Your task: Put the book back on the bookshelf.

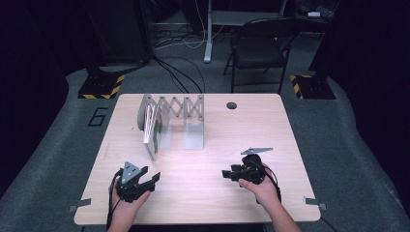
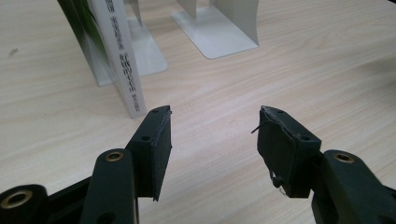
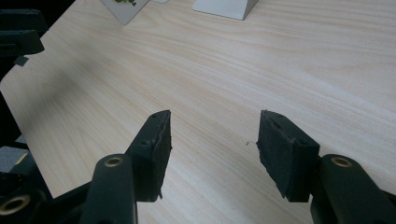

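A light wooden tabletop (image 1: pixel 208 193) stands on grey carpet (image 1: pixel 348 145), with a small round hole (image 1: pixel 231 105) near its far edge. Behind it, a dark folding chair (image 1: pixel 258 48) sits empty, just beside a pale metal desk leg (image 1: pixel 208 34). Loose cables (image 1: pixel 181 72) trail across the floor between them. Two black bases with yellow and black hazard stripes (image 1: pixel 102 86) sit on the floor at either far corner of the tabletop, the other one (image 1: pixel 309 84) on the right. A large number six (image 1: pixel 99 116) is marked on the carpet to the left. Grey tape tabs (image 1: pixel 79 207) stick out from the near corners.
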{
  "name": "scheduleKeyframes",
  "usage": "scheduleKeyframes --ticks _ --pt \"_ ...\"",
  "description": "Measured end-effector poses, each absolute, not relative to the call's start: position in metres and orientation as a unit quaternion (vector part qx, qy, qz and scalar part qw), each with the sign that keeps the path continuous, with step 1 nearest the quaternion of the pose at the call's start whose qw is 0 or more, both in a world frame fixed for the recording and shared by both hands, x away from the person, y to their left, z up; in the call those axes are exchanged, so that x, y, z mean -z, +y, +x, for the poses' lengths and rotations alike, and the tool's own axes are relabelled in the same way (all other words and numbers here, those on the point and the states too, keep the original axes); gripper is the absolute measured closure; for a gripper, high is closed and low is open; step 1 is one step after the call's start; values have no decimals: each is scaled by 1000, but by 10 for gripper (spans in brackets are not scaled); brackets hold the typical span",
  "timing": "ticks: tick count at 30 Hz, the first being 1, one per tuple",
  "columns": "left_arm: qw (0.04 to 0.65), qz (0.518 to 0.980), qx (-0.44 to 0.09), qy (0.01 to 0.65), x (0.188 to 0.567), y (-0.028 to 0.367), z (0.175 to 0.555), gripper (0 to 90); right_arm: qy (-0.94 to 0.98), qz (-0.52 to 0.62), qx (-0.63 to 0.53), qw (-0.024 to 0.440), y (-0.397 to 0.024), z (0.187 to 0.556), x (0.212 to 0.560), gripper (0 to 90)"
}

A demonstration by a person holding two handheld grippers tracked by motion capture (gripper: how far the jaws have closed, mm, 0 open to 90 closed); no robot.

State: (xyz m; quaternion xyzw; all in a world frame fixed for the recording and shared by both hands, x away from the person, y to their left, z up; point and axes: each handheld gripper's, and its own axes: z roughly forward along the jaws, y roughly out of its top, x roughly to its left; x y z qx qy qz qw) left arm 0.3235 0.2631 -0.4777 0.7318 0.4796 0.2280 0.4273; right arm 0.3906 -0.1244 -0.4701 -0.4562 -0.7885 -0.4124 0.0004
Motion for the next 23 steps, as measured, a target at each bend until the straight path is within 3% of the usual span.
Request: scheduleKeyframes --ticks 23 --pt "411 758 -203 464 492 249 332 444 -802 -459 381 -27 -123 394 483 443"
